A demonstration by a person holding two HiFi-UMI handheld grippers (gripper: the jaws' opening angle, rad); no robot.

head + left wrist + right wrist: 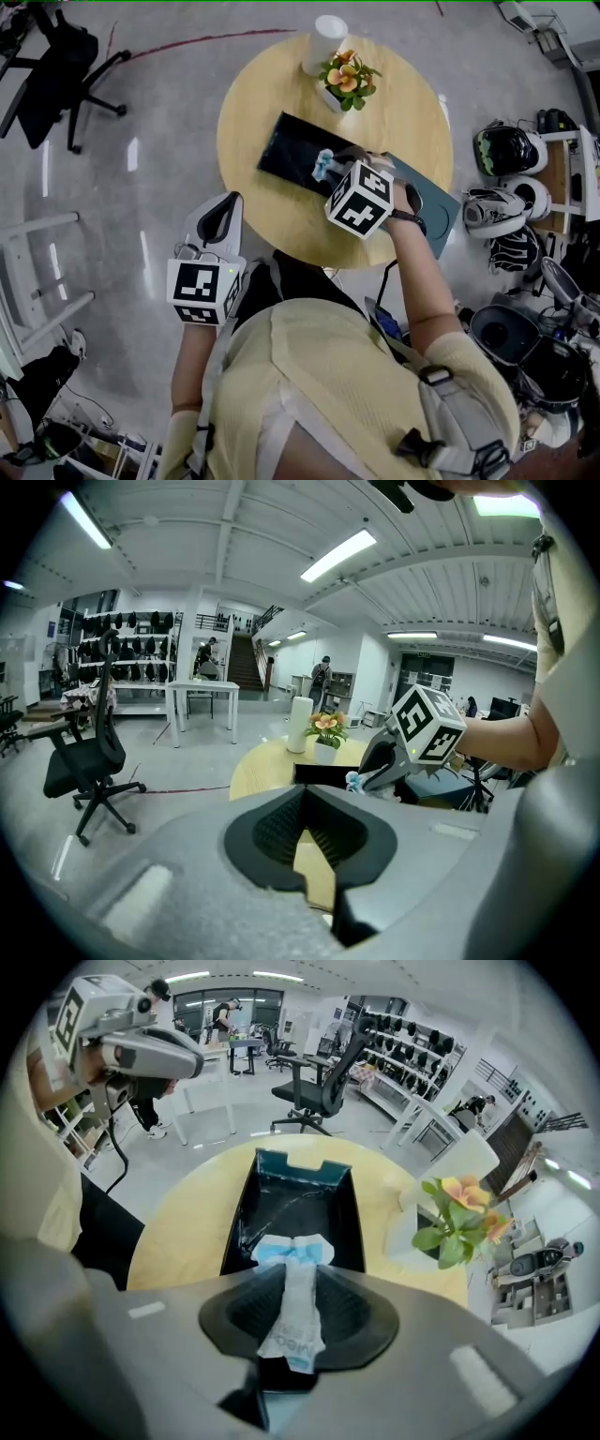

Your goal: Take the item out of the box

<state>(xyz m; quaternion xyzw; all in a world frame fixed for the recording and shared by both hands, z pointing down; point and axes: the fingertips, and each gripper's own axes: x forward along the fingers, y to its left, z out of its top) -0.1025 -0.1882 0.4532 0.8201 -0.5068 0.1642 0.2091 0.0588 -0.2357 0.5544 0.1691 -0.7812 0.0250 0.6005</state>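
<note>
Glossy grey floor, black office chair

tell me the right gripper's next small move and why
Probably lift the right gripper straight up. Its jaws are closed on the white-and-blue packet, whose end sits over the open black box on the round table, so a short rise should bring it clear of the walls.

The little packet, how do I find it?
Find the round wooden table, then the long black box lying on it beside the flower pot. Over the box, the right gripper pinches the packet: a crumpled white-and-blue wrapper, the only pale thing against the black.
</note>
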